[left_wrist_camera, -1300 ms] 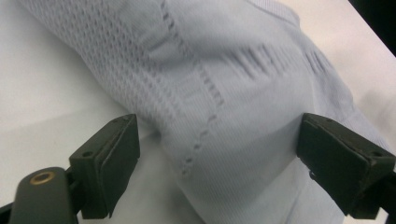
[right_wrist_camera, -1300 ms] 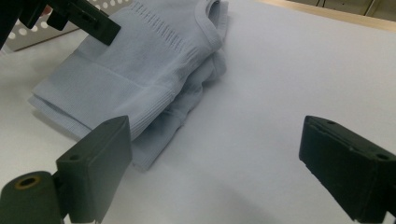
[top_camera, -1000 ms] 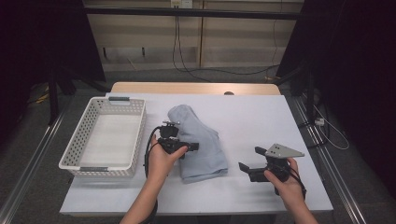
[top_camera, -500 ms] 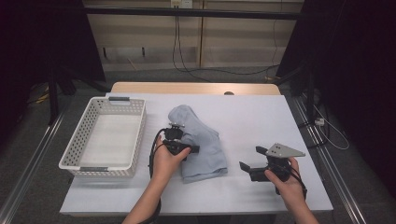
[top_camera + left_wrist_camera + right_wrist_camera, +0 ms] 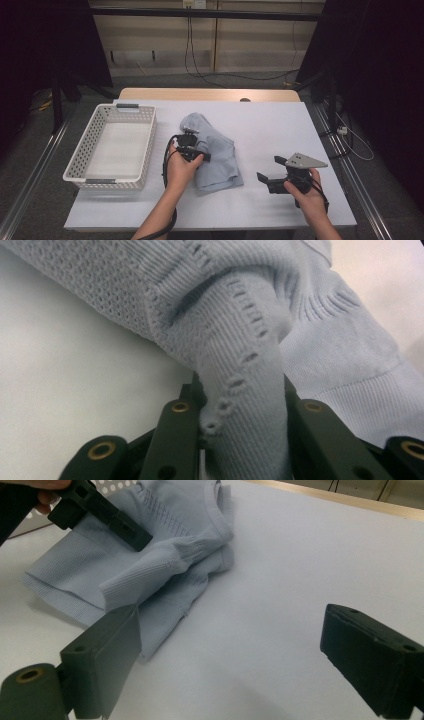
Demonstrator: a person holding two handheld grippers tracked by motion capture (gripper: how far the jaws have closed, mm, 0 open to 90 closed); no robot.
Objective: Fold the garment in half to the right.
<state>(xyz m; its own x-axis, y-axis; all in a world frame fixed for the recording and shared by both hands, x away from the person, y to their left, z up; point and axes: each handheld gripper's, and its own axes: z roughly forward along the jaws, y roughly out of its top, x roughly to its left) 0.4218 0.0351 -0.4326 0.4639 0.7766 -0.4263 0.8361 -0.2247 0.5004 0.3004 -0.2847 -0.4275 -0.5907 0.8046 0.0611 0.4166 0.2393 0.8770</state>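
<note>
A wide white-topped table (image 5: 280, 130) is laid out, with dark curtains to either side. At its left end a white perforated plastic basket (image 5: 90, 172) is seen, nothing in it. Just right of the basket, near the middle of the table, a pale blue knitted top (image 5: 220, 155) is lying in a loose, partly folded heap, well apart from the right edge.

The left gripper (image 5: 192, 150) is held down on the garment's left side, and its jaws have just been closing. In the left gripper view a bunched fold of the ribbed knit (image 5: 245, 390) is pinched between the two black jaws, so the cloth is counted as grasped. The right gripper (image 5: 272, 172) is held well to the right of the cloth, above bare table, its jaws spread wide with nothing between them; the garment (image 5: 150, 555) lies off ahead of it.

The knit is judged soft, light and limp: it will drape and stretch rather than keep its shape, and it will not slip easily. A thick fold or the ribbed hem would be the surest place to be gripped, with a second hold by the free gripper advisable if it is to be lifted without trailing.
</note>
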